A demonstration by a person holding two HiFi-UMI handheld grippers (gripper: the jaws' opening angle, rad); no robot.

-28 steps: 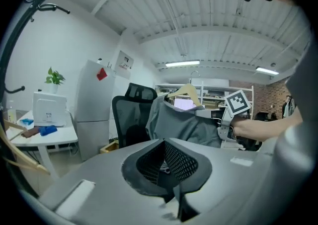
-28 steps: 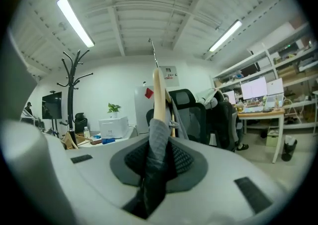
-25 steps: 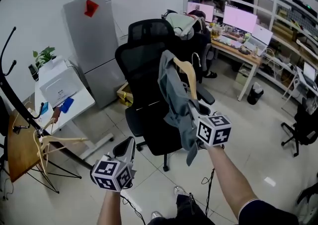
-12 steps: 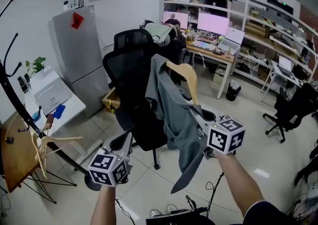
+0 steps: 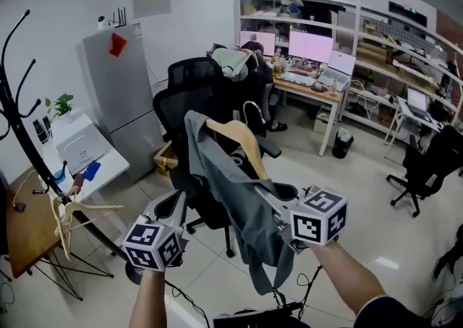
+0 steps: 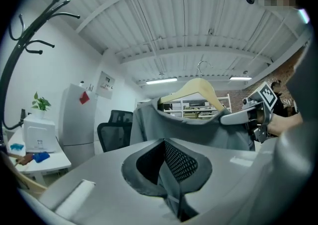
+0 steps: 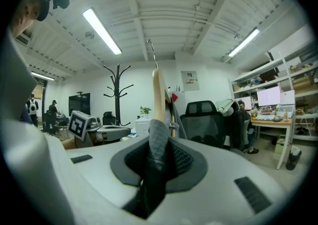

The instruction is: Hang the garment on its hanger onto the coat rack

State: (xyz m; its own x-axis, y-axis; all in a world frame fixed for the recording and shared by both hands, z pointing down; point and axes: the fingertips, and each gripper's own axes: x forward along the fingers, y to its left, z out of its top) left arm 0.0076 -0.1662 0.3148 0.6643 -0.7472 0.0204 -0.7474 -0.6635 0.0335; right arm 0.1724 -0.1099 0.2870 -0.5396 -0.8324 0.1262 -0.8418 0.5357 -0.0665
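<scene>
A grey garment hangs on a wooden hanger in front of me, at the middle of the head view. My right gripper is shut on the cloth-covered shoulder of the hanger; in the right gripper view the grey cloth sits between the jaws and the wooden hanger rises above it. The black coat rack stands at the far left, apart from the garment. My left gripper is low and left of the garment, shut and holding nothing. Ahead of it hangs the garment.
A second bare wooden hanger hangs low on the rack. A black office chair stands behind the garment. A white table and a grey fridge are at the left, and desks with monitors at the back right.
The garment and my right gripper have moved left and lower in the view, closer to the left gripper. The view has turned left, showing more of the coat rack.
</scene>
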